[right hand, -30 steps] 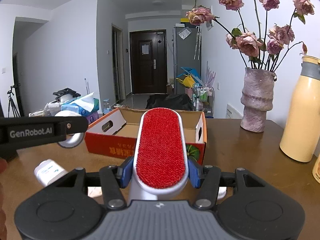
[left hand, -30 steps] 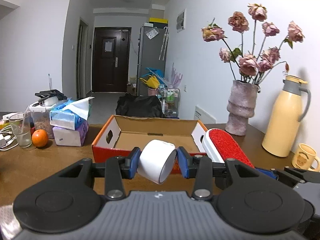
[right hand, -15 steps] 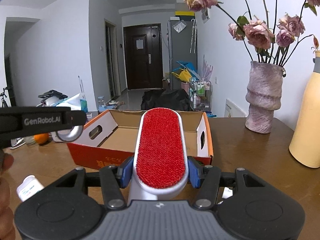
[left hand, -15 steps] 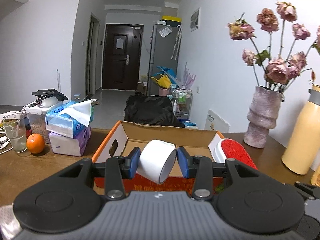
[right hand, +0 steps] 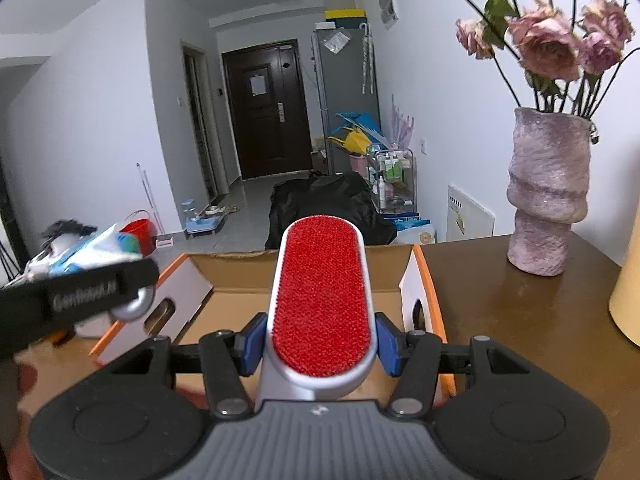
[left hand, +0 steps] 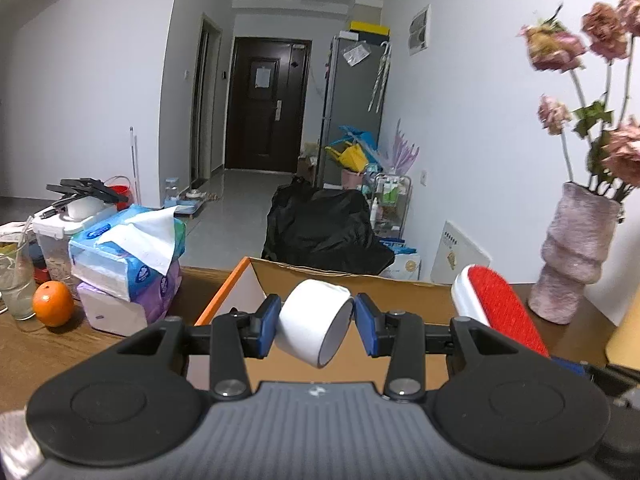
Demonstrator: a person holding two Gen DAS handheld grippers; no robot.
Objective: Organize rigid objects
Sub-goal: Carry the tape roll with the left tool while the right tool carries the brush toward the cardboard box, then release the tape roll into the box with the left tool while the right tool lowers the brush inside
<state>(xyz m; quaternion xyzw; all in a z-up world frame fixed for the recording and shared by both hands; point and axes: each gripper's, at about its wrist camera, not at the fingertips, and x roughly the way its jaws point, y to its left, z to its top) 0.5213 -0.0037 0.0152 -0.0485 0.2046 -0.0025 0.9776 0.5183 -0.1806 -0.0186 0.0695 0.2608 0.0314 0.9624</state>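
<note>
Tape roll (left hand: 314, 322), white, sits clamped between the blue pads of our left gripper (left hand: 315, 325), above the open cardboard box (right hand: 224, 280) on the table (right hand: 520, 304). Our right gripper (right hand: 322, 344) grips a red lint brush (right hand: 322, 300) over the same box. We should lower each low inside before releasing, keeping them apart.

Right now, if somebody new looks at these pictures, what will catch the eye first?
First the red lint brush, clamped in the right tool over the open cardboard box. Next the white tape roll gripped by the left tool, then the dried roses in the pink vase at right.
</note>
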